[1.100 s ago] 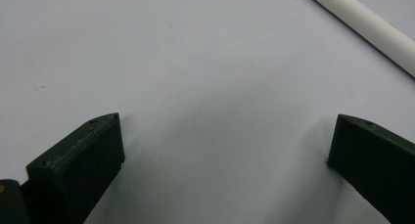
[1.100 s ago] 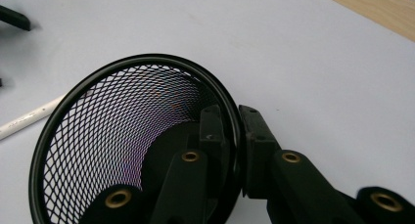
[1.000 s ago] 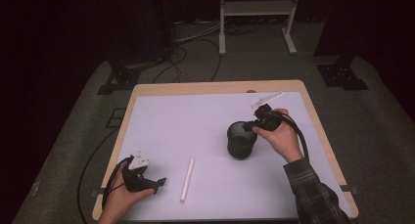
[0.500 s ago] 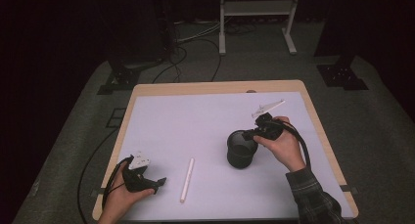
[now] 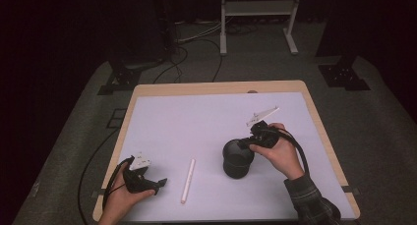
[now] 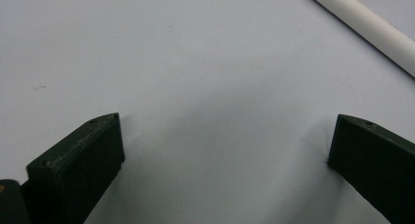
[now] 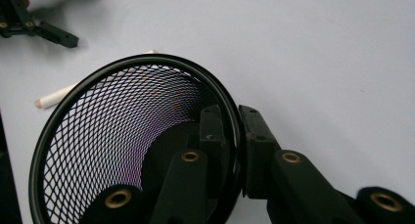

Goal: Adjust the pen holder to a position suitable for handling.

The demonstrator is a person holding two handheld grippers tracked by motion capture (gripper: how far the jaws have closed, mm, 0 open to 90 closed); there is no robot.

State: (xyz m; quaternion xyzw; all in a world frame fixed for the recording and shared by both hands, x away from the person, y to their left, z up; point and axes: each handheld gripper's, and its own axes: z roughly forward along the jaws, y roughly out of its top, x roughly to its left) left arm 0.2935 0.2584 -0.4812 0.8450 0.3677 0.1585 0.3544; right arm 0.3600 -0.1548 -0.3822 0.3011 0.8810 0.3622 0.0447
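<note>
A black mesh cup (image 5: 238,159) stands on the white table sheet (image 5: 196,126), right of centre. My right gripper (image 5: 247,143) is shut on its rim, one jaw inside the mesh and one outside, as the right gripper view shows at the cup's rim (image 7: 234,131) with the right gripper (image 7: 237,127) pinching it. A white stick (image 5: 188,180) lies flat between the cup and my left hand. My left gripper (image 5: 158,183) rests at the front left, jaws open and empty, pointing toward the stick (image 6: 367,31). In the left gripper view the left gripper (image 6: 225,136) frames bare sheet.
The wooden table edge (image 5: 216,87) borders the sheet. Beyond the table lie cables (image 5: 182,53) and a white stand (image 5: 258,18) on the dark floor. In the right gripper view the other gripper (image 7: 34,23) lies at upper left, beyond the stick (image 7: 56,96).
My right hand has drawn the mesh cup toward the front of the table and slightly left. The left hand and the stick have stayed put.
</note>
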